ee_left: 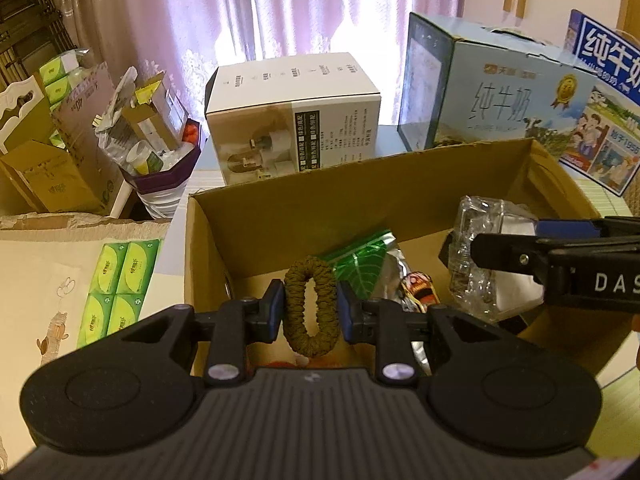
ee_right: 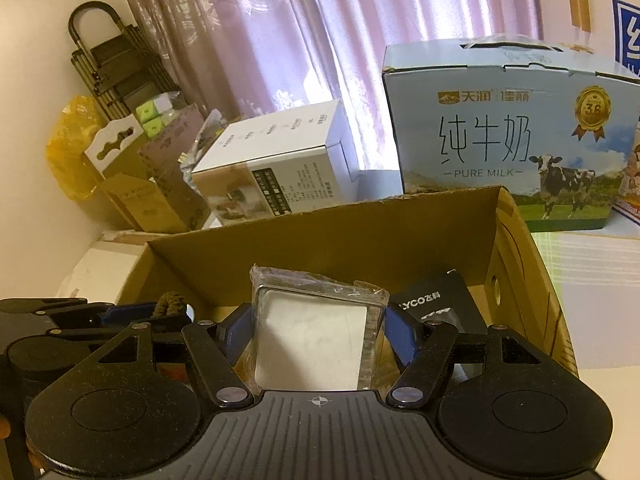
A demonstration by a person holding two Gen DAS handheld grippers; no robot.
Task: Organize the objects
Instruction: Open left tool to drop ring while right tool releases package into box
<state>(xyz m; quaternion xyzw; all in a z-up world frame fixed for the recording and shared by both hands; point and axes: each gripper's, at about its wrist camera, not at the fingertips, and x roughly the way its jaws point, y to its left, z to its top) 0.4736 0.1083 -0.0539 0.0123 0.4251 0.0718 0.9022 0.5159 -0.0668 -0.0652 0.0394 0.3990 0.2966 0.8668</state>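
Observation:
My left gripper (ee_left: pixel 309 308) is shut on an olive-brown braided ring (ee_left: pixel 309 307) and holds it upright over the open cardboard box (ee_left: pixel 360 184). My right gripper (ee_right: pixel 316 328) is shut on a clear-wrapped white block (ee_right: pixel 314 344), also over the box (ee_right: pixel 320 240); in the left wrist view it enters from the right, with the block (ee_left: pixel 480 264) in its fingers. Inside the box lie a green leaf-print foil packet (ee_left: pixel 360 264), a small red and yellow toy car (ee_left: pixel 420 292) and a black FLYCO box (ee_right: pixel 436 304).
Behind the cardboard box stand a white product box (ee_left: pixel 292 116) and a blue pure-milk carton (ee_right: pixel 508 140). To the left are a purple bin of clutter (ee_left: pixel 160 152), cardboard boxes (ee_left: pixel 52 172) and green tissue packs (ee_left: pixel 116 288). Pink curtains hang behind.

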